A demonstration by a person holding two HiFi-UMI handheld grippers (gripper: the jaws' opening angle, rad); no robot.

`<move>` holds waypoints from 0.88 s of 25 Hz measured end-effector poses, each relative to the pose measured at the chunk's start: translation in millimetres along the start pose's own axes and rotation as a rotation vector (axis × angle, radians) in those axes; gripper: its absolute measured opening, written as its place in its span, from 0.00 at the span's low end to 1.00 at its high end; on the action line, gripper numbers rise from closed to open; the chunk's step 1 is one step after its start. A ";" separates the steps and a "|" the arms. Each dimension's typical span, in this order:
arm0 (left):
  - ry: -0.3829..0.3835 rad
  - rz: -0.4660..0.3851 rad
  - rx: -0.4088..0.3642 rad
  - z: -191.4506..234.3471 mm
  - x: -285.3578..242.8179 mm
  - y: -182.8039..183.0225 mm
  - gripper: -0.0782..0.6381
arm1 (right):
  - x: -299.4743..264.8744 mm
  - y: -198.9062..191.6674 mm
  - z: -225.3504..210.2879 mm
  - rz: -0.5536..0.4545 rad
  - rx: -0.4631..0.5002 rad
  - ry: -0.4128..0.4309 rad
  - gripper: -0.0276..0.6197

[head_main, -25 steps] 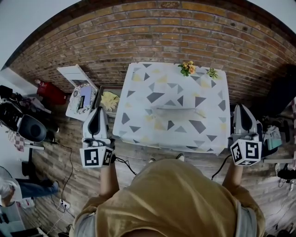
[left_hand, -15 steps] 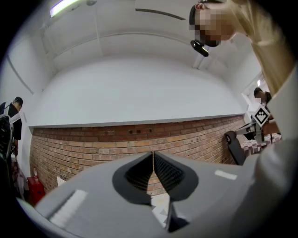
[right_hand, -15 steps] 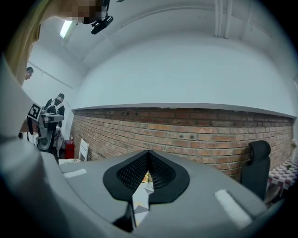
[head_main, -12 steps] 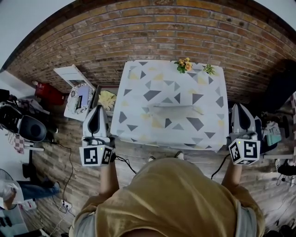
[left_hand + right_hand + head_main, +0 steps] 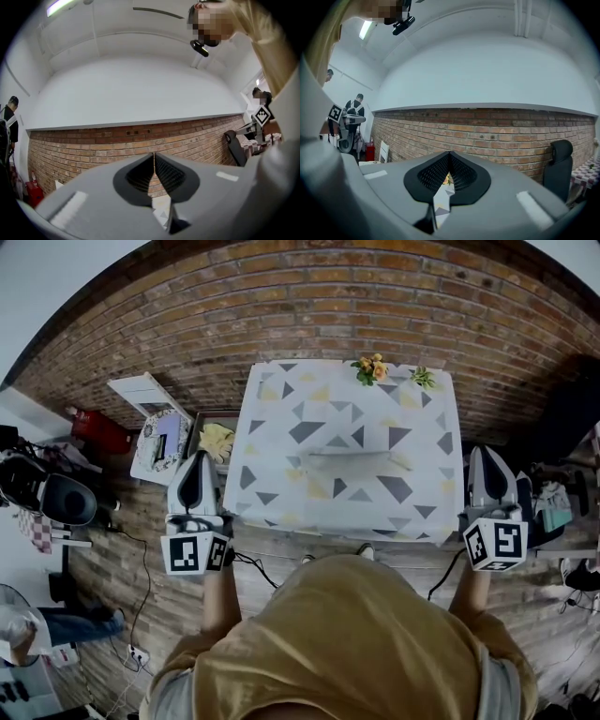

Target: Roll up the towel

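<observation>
A pale towel lies as a narrow band in the middle of the table, which has a cloth with grey and yellow triangles. I cannot tell whether the towel is rolled. My left gripper hangs off the table's left edge, shut and empty. In the left gripper view its jaws meet, with the brick wall beyond them. My right gripper hangs off the table's right edge, also shut with nothing in it. Through its closed jaws a sliver of the patterned cloth shows. Both grippers are well away from the towel.
A small bunch of orange flowers and a green sprig stand at the table's far edge by the brick wall. A tray with a yellow item, a white board and a black chair stand left of the table.
</observation>
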State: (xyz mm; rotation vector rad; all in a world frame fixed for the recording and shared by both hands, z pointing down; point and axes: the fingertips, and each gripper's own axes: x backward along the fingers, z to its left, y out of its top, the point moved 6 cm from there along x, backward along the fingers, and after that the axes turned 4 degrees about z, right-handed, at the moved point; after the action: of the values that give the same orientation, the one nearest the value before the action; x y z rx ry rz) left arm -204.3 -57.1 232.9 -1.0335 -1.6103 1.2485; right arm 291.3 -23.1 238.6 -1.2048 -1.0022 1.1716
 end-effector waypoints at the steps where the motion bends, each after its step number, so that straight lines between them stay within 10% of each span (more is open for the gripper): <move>1: -0.003 -0.001 -0.001 -1.2 -1.0 0.4 0.21 | 0.1 0.5 -0.5 0.001 -0.001 -0.001 0.05; 22: 0.010 0.016 0.020 -23.7 2.2 -5.4 0.21 | 2.3 -6.3 -8.9 0.020 0.033 0.029 0.05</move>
State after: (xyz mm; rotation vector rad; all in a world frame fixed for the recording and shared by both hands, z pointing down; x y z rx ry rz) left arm -183.2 -48.9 242.3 -1.0404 -1.5823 1.2658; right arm 301.1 -22.1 243.8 -1.2055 -0.9475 1.1787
